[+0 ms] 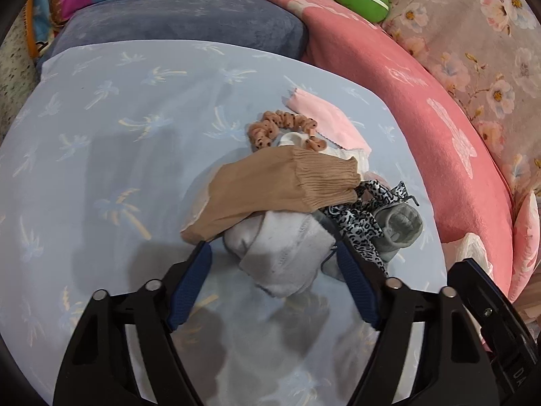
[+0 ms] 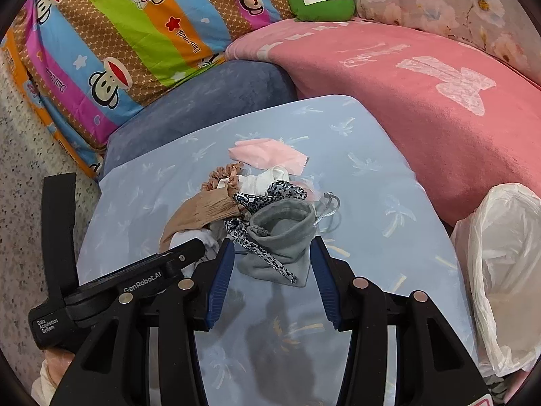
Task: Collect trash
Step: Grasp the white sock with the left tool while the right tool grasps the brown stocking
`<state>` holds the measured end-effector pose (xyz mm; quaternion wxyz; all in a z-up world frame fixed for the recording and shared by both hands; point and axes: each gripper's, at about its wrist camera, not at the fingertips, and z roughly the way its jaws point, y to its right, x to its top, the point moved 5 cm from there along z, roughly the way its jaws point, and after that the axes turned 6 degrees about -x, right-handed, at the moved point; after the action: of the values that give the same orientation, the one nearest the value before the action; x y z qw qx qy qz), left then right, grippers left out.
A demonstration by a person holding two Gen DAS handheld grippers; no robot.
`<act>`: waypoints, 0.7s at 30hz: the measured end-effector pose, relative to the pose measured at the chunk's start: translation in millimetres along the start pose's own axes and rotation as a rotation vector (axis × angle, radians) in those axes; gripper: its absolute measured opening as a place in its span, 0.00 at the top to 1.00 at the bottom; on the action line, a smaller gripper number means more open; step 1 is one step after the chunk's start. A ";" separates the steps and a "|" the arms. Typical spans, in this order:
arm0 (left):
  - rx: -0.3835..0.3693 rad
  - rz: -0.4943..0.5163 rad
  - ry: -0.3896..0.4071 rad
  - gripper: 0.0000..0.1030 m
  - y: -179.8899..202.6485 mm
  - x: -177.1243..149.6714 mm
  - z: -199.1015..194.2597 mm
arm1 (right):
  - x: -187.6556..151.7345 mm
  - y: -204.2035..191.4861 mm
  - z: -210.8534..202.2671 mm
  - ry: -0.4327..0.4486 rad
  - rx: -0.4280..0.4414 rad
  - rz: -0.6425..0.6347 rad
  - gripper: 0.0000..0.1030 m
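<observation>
A small heap of cloth scraps lies on a light blue palm-print sheet [image 1: 101, 155]. It holds a tan sock [image 1: 270, 186], a pale grey cloth [image 1: 287, 253], a grey drawstring pouch [image 2: 284, 233], a leopard-print ribbon [image 2: 250, 237], a peach scrunchie [image 1: 280, 128] and a pink cloth [image 2: 270, 155]. My left gripper [image 1: 274, 247] is open, its jaws standing either side of the pale grey cloth. My right gripper [image 2: 272, 247] is open, its jaws either side of the grey pouch. The left gripper's body also shows in the right wrist view [image 2: 111, 291].
A white plastic bag [image 2: 503, 270] stands at the right of the sheet. A pink blanket [image 2: 422, 101] lies behind, with a blue-grey cushion [image 2: 203, 101], a striped monkey pillow [image 2: 118, 34], a green plush [image 2: 321, 0] and floral bedding [image 1: 473, 50].
</observation>
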<state>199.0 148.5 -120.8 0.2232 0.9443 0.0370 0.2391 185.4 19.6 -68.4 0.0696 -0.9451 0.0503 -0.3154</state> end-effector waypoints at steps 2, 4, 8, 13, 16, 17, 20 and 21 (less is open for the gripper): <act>-0.026 0.004 -0.025 0.53 0.3 -0.6 4.7 | 1.9 -4.1 3.7 -0.005 0.006 -0.002 0.55; -0.040 0.004 -0.028 0.61 -3.1 -1.7 4.2 | 4.6 -7.3 7.2 -0.010 0.011 -0.005 0.55; -0.071 0.003 -0.022 0.74 -10.1 -4.8 -8.9 | 9.0 -20.5 14.4 -0.020 0.033 -0.025 0.55; -0.057 -0.016 -0.013 0.75 -26.9 -10.1 -26.8 | 15.5 -47.3 29.2 -0.041 0.084 -0.047 0.55; -0.040 -0.043 0.000 0.75 -41.6 -11.6 -38.2 | 17.0 -64.2 39.8 -0.052 0.105 -0.067 0.55; -0.031 -0.049 0.006 0.75 -45.2 -11.2 -40.9 | 17.6 -69.7 44.4 -0.055 0.105 -0.077 0.55; 0.024 -0.052 0.038 0.75 -55.2 -6.7 -50.2 | 18.0 -81.7 58.0 -0.070 0.103 -0.095 0.55; 0.047 -0.048 0.052 0.75 -58.2 -4.8 -53.5 | 17.9 -85.0 62.8 -0.077 0.102 -0.099 0.55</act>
<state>171.9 221.5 -106.4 0.2055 0.9416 0.0709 0.2572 241.9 107.2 -93.7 0.1037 -0.9531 -0.0153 -0.2841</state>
